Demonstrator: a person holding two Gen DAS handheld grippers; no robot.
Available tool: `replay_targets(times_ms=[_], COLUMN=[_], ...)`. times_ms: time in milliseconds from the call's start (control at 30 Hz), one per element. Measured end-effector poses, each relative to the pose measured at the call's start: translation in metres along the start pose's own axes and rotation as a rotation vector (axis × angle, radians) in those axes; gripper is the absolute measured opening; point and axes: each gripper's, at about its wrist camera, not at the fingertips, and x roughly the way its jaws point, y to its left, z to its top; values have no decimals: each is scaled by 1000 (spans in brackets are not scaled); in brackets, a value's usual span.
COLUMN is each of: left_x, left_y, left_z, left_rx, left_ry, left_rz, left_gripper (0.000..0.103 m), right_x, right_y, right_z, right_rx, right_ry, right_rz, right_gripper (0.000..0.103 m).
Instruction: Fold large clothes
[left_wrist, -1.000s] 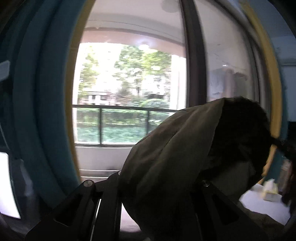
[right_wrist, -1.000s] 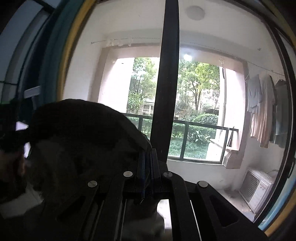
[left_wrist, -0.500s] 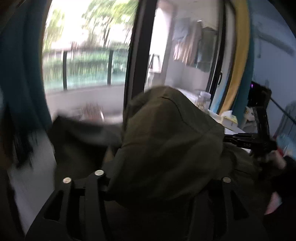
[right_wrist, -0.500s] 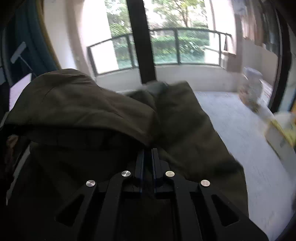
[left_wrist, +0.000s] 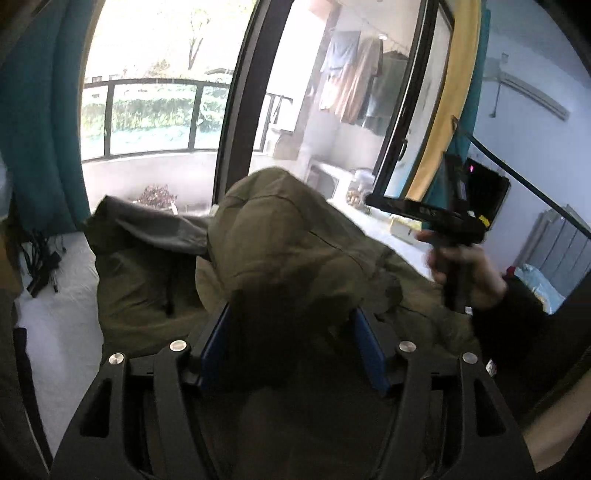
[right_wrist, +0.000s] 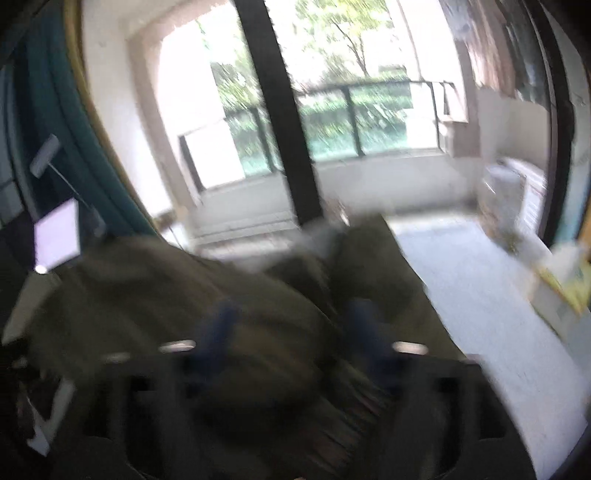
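Observation:
An olive green jacket (left_wrist: 295, 251) lies heaped on the white table (left_wrist: 55, 332). My left gripper (left_wrist: 291, 321) points down at it. Its jaws are opening, and a bulging fold of the jacket sits loose between the blue pads (left_wrist: 216, 343). The right wrist view is blurred. There the jacket (right_wrist: 184, 295) spreads under my right gripper (right_wrist: 291, 317), whose jaws are opening wide with cloth lying between the pads (right_wrist: 221, 321). In the left wrist view a person's hand (left_wrist: 469, 266) holds the right gripper's handle just right of the heap.
A yellow and white box (right_wrist: 565, 280) stands on the table's (right_wrist: 480, 295) right side. Black cables (left_wrist: 40, 266) lie at its left edge by the teal curtain (left_wrist: 37, 129). Behind are a dark window frame (left_wrist: 236, 122), a balcony with hanging clothes (left_wrist: 354, 85) and a dark screen (left_wrist: 484, 192).
Both grippers have tipped down from the window toward the table, and the jacket has dropped onto it. Both pairs of jaws, shut on the cloth before, now stand apart.

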Motion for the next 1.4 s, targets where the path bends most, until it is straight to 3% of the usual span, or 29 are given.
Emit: replay_targets(times_ms=[133, 200, 267, 300, 333, 367, 400, 433, 633, 767, 933, 1033, 1100, 1167, 1267, 1400], left_x=[-14, -20, -24, -24, -23, -20, -16, -10, 58, 119, 175, 180, 169, 160, 146, 147], left_y=[15, 24, 31, 33, 37, 41, 45, 50, 65, 70, 67, 73, 82, 88, 104, 127], left_z=[-1, 0, 2, 5, 6, 9, 13, 16, 45, 63, 56, 58, 72, 89, 122, 152], left_rx=[-63, -98, -109, -105, -100, -102, -108, -114, -64, -75, -22, 10, -17, 0, -20, -111], left_ry=[-68, -104, -124, -126, -129, -128, -121, -109, -10, 104, 241, 237, 183, 136, 49, -2], left_rz=[6, 10, 39, 56, 86, 119, 140, 160, 207, 207, 220, 230, 202, 235, 273, 229], left_gripper=[67, 67, 67, 67, 67, 67, 67, 67, 67, 67, 67, 18, 12, 8, 8, 8], right_x=[32, 57, 73, 77, 79, 81, 83, 80, 35, 16, -9, -23, -26, -30, -35, -31], right_y=[46, 65, 78, 82, 84, 83, 77, 70, 26, 0, -31, -31, -23, -14, 2, 25], right_z=[13, 8, -8, -18, -30, -39, -47, -52, -62, -62, -69, -71, -71, -67, -64, -64], right_rx=[-93, -148, -218, -261, -297, -316, -312, -292, -250, -227, -169, -176, -197, -212, -244, -302], right_ry=[-2, 87, 170, 193, 221, 255, 284, 292, 255, 238, 206, 167, 143, 109, 61, 48], right_rz=[104, 183, 173, 163, 154, 131, 118, 124, 50, -20, -33, -11, -3, 28, 89, 125], right_gripper=[99, 99, 98, 85, 59, 41, 9, 6, 4, 4, 4, 4, 4, 4, 4, 4])
